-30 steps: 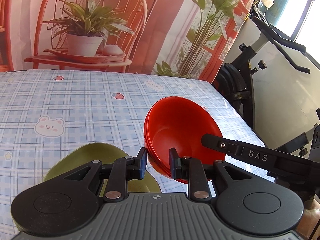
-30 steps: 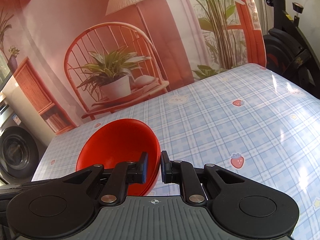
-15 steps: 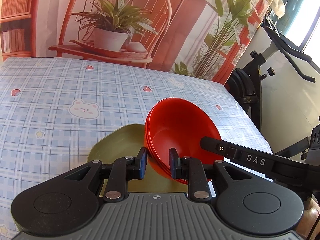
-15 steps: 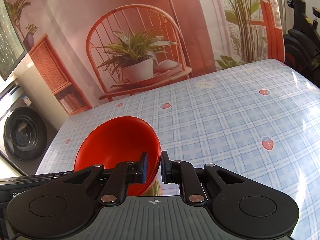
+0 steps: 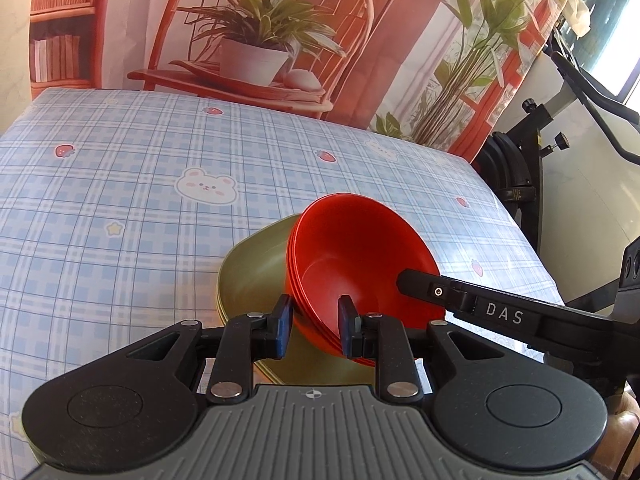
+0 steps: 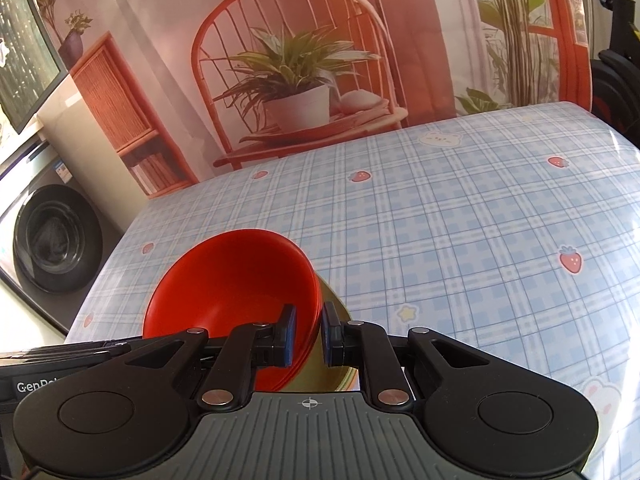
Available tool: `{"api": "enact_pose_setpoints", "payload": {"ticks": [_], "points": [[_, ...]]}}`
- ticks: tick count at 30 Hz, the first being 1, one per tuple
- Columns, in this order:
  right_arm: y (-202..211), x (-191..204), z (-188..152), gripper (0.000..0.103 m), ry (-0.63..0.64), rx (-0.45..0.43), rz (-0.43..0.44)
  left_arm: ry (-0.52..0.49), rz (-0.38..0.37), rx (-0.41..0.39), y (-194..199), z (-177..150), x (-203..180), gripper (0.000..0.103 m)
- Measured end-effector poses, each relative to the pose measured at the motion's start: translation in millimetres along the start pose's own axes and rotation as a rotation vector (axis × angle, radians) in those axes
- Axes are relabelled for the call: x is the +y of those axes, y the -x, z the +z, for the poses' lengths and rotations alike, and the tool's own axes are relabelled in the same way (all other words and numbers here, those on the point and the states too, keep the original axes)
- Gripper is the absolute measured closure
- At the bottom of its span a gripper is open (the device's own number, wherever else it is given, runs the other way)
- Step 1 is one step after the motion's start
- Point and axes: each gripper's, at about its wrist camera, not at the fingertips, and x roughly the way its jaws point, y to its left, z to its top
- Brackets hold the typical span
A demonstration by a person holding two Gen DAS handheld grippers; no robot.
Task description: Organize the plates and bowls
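Observation:
A stack of red bowls is held between both grippers, above the olive-green plates on the table. My left gripper is shut on the stack's left rim. My right gripper is shut on the right rim of the red bowls. The green plates show just under the bowls in the right wrist view. The right gripper's black body crosses the left wrist view at the right.
The table has a blue plaid cloth with bears and strawberries. A printed backdrop hangs behind it. An exercise bike stands off the table's right edge. A washing machine stands off the left edge.
Both grippers carried the red bowls leftward and down over the green plates. The plates now lie directly under the bowls. Both grips stayed shut.

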Motion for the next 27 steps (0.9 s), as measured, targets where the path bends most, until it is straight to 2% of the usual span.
{"api": "enact_pose_setpoints", "payload": {"ticks": [8,27], "points": [[-9.3,2.1,-12.1,0.09,-0.001,0.036,0.005,0.029,0.018,0.014,-3.9,-7.6,6.2,0.079],[-7.7,6.0,-14.8,0.089,0.023,0.023,0.009,0.011,0.05,0.0,-3.9,-10.3,1.2,0.079]]}}
